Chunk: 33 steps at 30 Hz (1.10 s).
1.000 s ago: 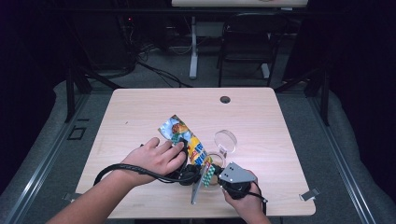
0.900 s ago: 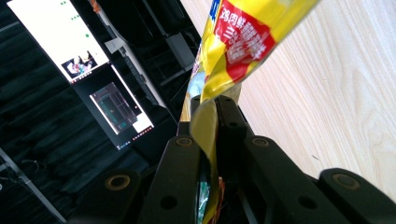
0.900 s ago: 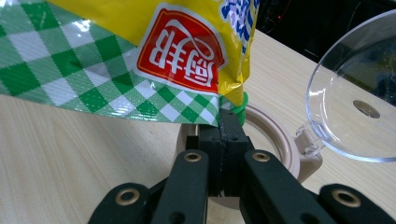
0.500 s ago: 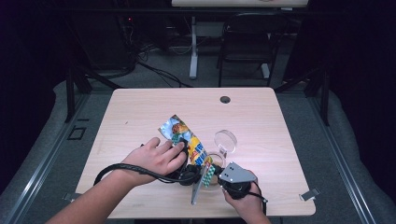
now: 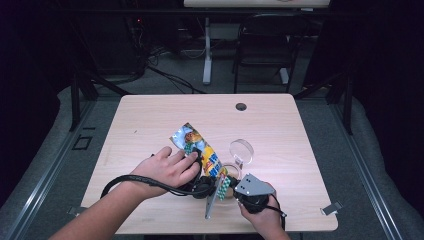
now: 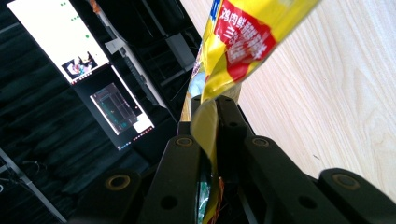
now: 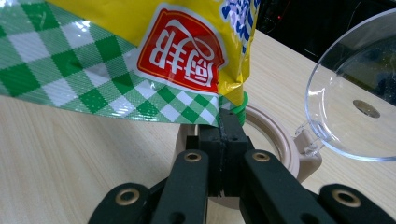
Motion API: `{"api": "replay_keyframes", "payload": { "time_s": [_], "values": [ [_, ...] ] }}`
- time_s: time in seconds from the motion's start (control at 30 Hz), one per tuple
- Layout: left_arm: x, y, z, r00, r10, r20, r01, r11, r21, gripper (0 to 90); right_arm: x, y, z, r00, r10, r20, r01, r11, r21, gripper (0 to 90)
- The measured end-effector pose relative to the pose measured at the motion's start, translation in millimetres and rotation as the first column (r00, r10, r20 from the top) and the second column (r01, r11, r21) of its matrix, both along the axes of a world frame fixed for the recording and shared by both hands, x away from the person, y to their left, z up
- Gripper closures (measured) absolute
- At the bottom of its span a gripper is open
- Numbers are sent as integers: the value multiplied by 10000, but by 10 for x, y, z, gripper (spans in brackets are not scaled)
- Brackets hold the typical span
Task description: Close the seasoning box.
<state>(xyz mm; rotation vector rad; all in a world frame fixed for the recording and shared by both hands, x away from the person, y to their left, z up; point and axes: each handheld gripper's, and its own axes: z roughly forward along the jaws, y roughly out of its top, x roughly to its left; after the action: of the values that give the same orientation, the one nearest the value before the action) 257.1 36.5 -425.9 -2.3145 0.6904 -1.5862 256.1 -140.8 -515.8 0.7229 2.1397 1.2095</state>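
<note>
Nothing is seen to have changed over the last second: in the high view both hands, the bag and the container are found at the same places as in the two earlier pictures, and both grips are kept as they were. The snack bag is held between the two tools, one end pinched by each.

In the left gripper view the jaws of the left gripper are pressed together on a folded yellow edge of the bag, which rises from the fingertips up and away across the wooden table. In the right gripper view the right gripper is clamped on the green-checked corner of the bag, right at its tips; the printed body of the bag spreads above and to the left of the jaws. Just beyond those tips a round beige container is seen, with its clear hinged lid swung open to the right of the jaws.

The stillness is judged to mean that the bag is gripped on both sides of its seal and is poised over the container, with the tear not yet made. A pull of the two tools apart is probably called for next; a slip of the thin film from either pinch is the likely risk.
</note>
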Motion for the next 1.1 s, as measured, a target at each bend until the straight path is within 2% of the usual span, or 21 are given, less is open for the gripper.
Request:
{"api": "replay_keyframes", "payload": {
  "time_s": [1.1],
  "values": [
    [-2, -11, 14, 10000, -55, 55, 54, 10000, 77, 877, -7, 7, 1, 10000, 51, -9, -51, 10000, 22, 900]
  ]
}}
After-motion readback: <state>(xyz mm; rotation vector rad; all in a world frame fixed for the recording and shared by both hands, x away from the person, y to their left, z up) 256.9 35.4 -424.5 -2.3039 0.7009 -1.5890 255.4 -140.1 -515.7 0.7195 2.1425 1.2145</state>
